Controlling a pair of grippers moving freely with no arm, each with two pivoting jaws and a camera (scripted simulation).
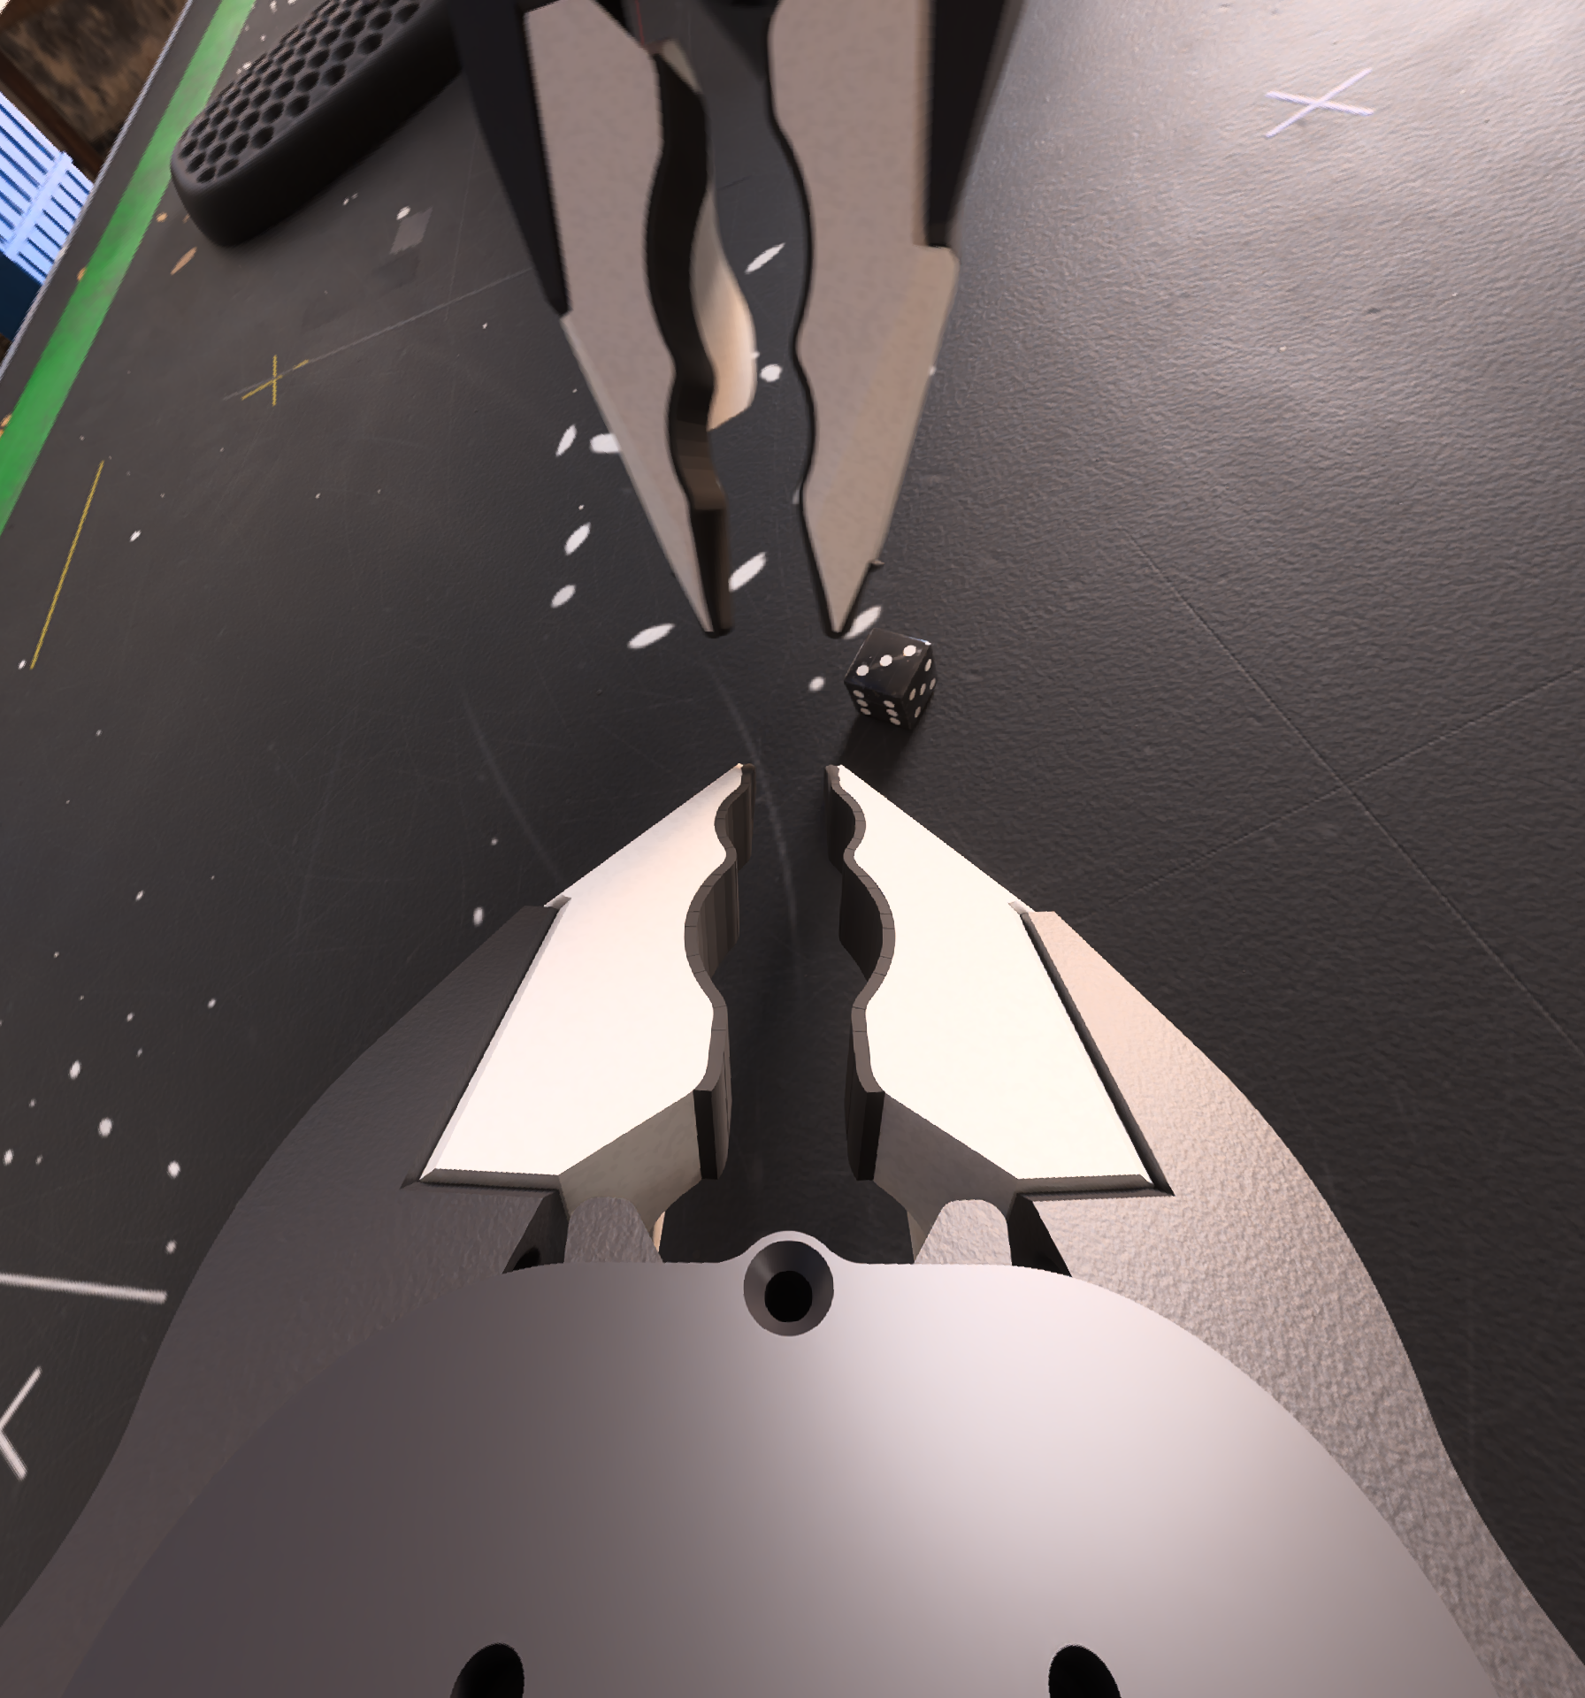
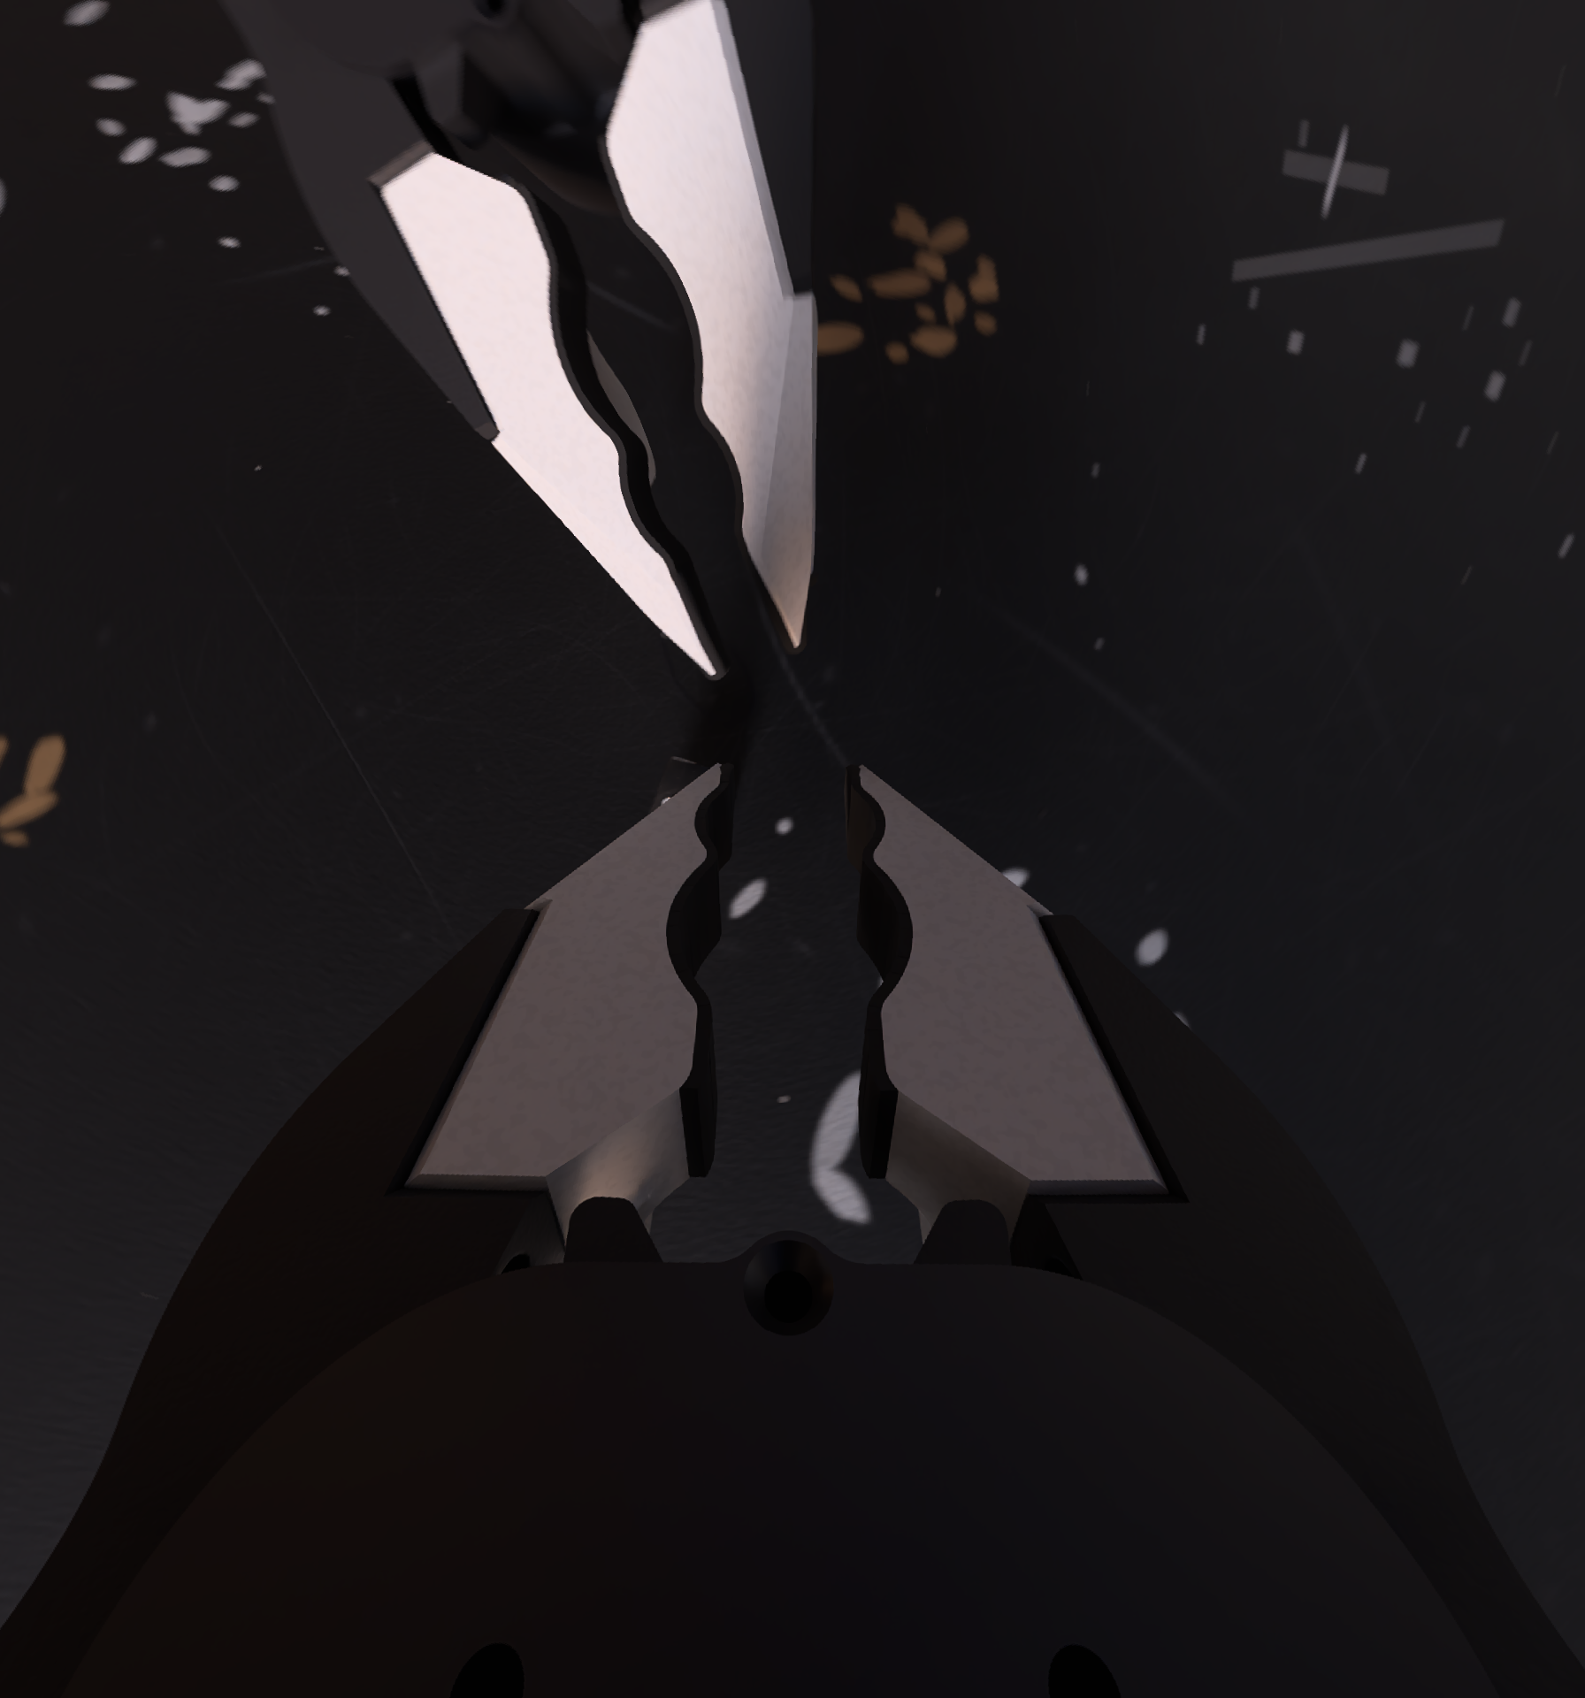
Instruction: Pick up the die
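- Die (image 1: 892, 680) on surface (image 1: 1276, 551), ungrasped, just right of gap between both tools' tips.
- Left tool (image 1: 787, 776) narrowly parted, empty.
- Right tool (image 2: 789, 776) narrowly parted, empty.
- Pickup not started; align, close, lift remain.

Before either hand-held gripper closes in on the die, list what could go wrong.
1. The die sits off to the side of the left hand-held gripper, not between its fingers; closing now would likely grip nothing.
2. The right hand-held gripper points tip to tip at the left one, with the die beside both; advancing could make them collide or knock the die away.
3. The right wrist view is dark and does not show the die, so aiming from it is unreliable.
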